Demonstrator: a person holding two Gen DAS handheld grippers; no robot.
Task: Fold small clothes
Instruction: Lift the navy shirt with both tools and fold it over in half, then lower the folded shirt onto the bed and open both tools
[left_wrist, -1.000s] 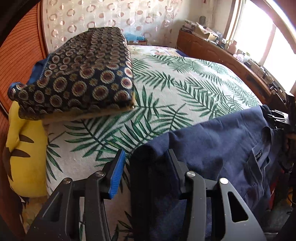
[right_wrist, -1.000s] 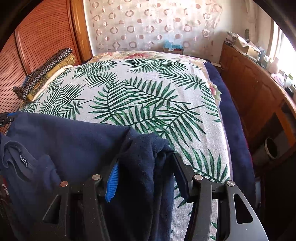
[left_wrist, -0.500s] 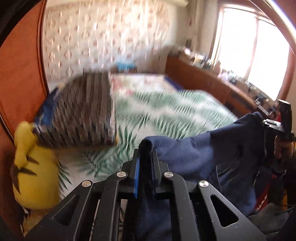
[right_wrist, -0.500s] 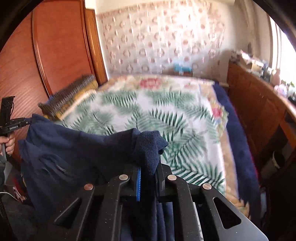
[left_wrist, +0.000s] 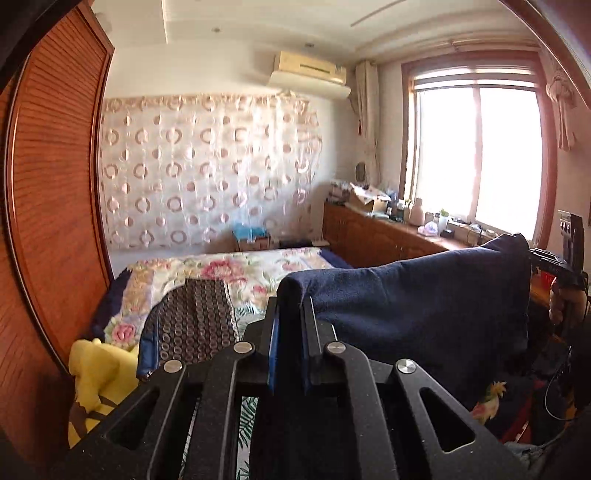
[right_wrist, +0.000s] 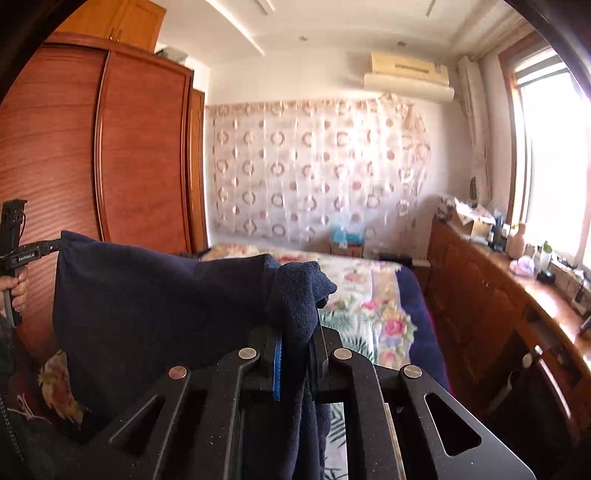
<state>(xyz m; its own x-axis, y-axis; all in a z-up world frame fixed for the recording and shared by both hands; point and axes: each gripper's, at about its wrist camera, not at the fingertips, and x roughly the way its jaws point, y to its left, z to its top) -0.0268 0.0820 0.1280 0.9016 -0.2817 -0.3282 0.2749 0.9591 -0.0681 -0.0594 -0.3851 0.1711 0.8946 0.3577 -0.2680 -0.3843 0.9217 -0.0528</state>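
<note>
From the left wrist view, the left claw (left_wrist: 288, 339) is clamped on one top corner of the navy garment (left_wrist: 417, 299), a ridge of cloth standing up between its blue-lined fingers. The garment hangs in the air above the near end of the bed (left_wrist: 266, 266), stretched to the right toward the right claw (left_wrist: 546, 264), which appears at the far corner of the cloth; from here its jaws are too small to read. A patterned folded blanket (left_wrist: 195, 325) and a yellow plush toy (left_wrist: 99, 369) lie on the bed's left side.

From the right wrist view, the right claw (right_wrist: 295, 347) is closed on a bunched corner of the garment, with a thick wad pushing out above the fingers. The cloth runs left to the left claw (right_wrist: 55, 245).

The garment's long axis runs roughly level from claw to claw, across the bed's width, with its body hanging downward below that top edge.

The likely trouble is uneven grips: the right side holds a wad and the left a thin ridge, so the thin side could slip under tension, or the garment could land skewed and wrinkled.
</note>
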